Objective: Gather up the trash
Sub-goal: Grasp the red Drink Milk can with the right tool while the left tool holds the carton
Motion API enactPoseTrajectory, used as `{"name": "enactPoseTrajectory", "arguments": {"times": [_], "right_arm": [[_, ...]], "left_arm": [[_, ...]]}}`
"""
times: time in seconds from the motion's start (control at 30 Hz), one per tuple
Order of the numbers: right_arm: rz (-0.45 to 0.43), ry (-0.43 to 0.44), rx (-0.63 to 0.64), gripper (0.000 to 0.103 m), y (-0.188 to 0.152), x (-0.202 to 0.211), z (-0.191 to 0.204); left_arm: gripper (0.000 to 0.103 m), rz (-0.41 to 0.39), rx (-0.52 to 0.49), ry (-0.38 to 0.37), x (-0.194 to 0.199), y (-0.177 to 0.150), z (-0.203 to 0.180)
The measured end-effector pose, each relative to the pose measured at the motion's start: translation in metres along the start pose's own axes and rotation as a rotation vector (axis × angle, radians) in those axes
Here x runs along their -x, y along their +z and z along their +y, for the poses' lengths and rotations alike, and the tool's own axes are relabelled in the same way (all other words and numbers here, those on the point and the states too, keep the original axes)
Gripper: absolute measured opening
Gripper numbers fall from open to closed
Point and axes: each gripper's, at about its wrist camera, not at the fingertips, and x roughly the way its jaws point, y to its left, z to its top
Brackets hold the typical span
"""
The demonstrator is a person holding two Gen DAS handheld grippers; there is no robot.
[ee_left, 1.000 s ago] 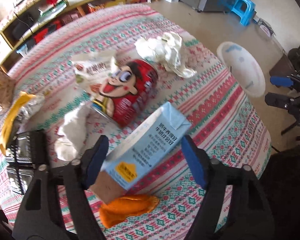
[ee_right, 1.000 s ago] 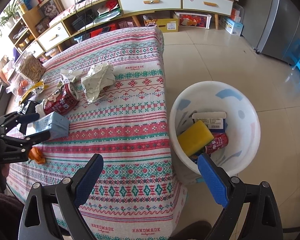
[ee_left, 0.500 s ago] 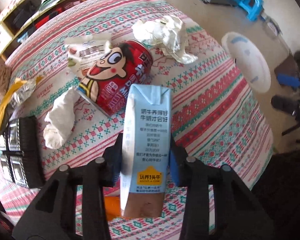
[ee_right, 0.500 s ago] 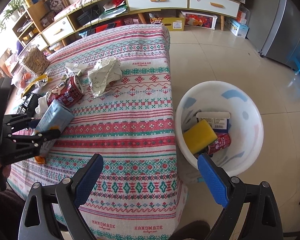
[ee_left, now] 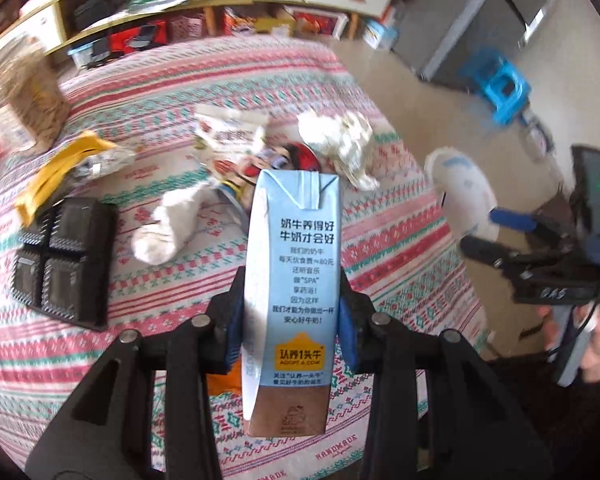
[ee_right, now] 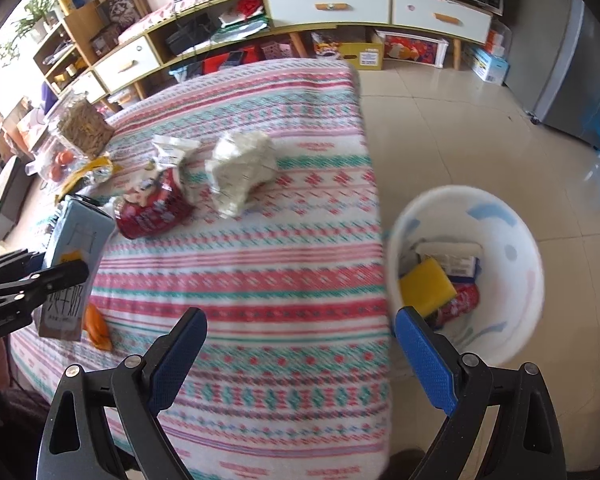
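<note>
Milk carton [ee_left: 294, 280] clamped in left gripper [ee_left: 288, 320], above the tablecloth [ee_left: 380, 264].
Carton's long axis runs along the fingers; white basin [ee_right: 520, 236] lies right, on the floor, nearer the empty, wide-open right gripper [ee_right: 300, 356].

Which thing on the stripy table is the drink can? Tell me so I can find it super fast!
Look at the table with the red, white and green patterned cloth. Near its left side, beside the crumpled white paper ball, lies the red metal drink can on its side. It is the only shiny red thing there, with a cartoon face printed on it.
</note>
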Motion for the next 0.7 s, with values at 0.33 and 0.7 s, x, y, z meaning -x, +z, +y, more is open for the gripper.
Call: {"name": "enactPoseTrajectory", "arguments": {"times": [0.33, 0.7], "right_arm": [[-0.032, 0.03, 0.153, 0.096, 0.032, -0.031, 0.083], [-0.038, 0.057, 0.233, 0.103, 0.057, -0.084, 0.132]], "left_arm": [[0.041, -0.062, 0.142, 0.099, 0.019, -0.006, 0.055], [0.041, -0.044, 0.163, 0.101, 0.024, -0.016, 0.075]]}}
